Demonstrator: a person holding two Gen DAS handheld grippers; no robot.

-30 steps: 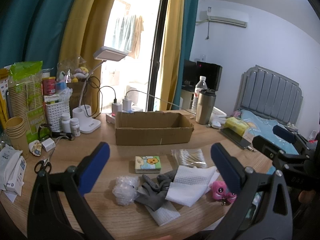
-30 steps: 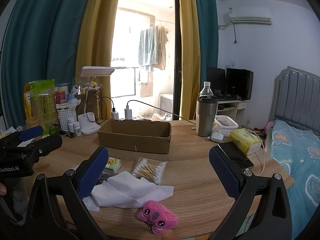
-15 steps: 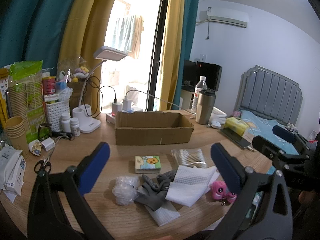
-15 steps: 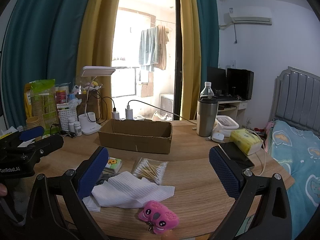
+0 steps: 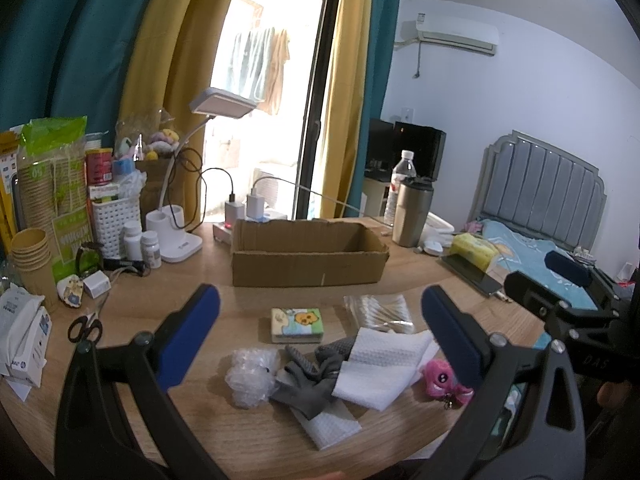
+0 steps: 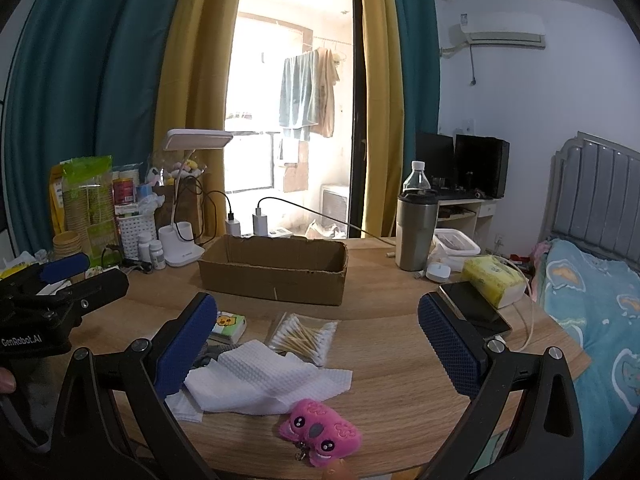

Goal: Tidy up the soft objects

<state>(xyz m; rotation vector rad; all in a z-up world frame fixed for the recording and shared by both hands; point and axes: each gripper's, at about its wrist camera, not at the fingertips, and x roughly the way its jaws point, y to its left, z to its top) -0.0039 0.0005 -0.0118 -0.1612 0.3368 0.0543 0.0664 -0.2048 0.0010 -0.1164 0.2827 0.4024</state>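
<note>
Almost nothing has changed over the last second: both tools keep the same stance above the near edge of the bench point(image 5: 168, 292), and the soft things lie exactly where they were. My reading is that the task has not really started and no object has been chosen.

The left tool point(image 5: 320, 332) is released, its blue pads spread wide with nothing between them. Straight ahead of it and slightly below lie the bubble wrap wad point(image 5: 251, 376), the grey gloves point(image 5: 310, 380) and the white paper towels point(image 5: 380, 368), the gloves partly tucked under the towels. Just beyond those sits the printed sponge point(image 5: 296, 325), with the bag of cotton swabs point(image 5: 378, 312) to its right. The pink plush toy point(image 5: 442, 380) lies near the left tool's right pad.

The right tool point(image 6: 318, 344) is likewise released and empty. The plush toy is directly below and in front of it, the towels are ahead toward its left pad, and the swabs lie further forward.

The cardboard box point(image 6: 276, 276) stands open beyond both tools, behind all the soft items, and its visible inside shows nothing. It looks like the likely destination. The plush toy seems the easiest first pick for the right tool, the bubble wrap for the left.
</note>
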